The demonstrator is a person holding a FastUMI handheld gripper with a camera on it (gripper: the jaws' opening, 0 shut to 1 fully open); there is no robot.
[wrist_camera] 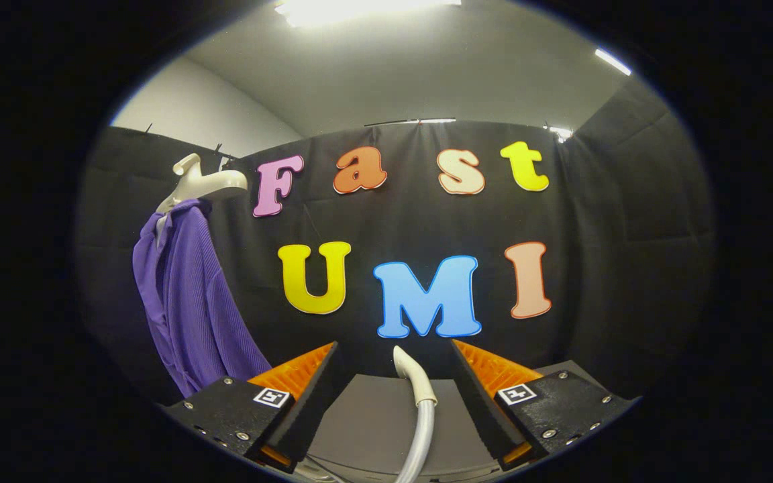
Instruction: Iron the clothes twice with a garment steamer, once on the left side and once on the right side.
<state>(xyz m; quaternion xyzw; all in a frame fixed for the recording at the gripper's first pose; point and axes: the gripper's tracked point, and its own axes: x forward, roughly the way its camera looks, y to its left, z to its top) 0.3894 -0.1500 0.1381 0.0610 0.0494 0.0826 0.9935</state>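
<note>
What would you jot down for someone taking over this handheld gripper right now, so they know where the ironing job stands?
Gripper: fingers open, holding nothing.
Steamer hose: rises between the fingers, its handle end just ahead of them, untouched by either. It comes up from a grey surface below the fingers.
Purple garment: hangs on a pale hanger against the booth wall, off to the left beyond the fingers.
Done: nothing visible; the steamer is not yet picked up.
Left: probably close on the hose handle, carry it to the garment, steam the left side once, then the right side once.
</note>
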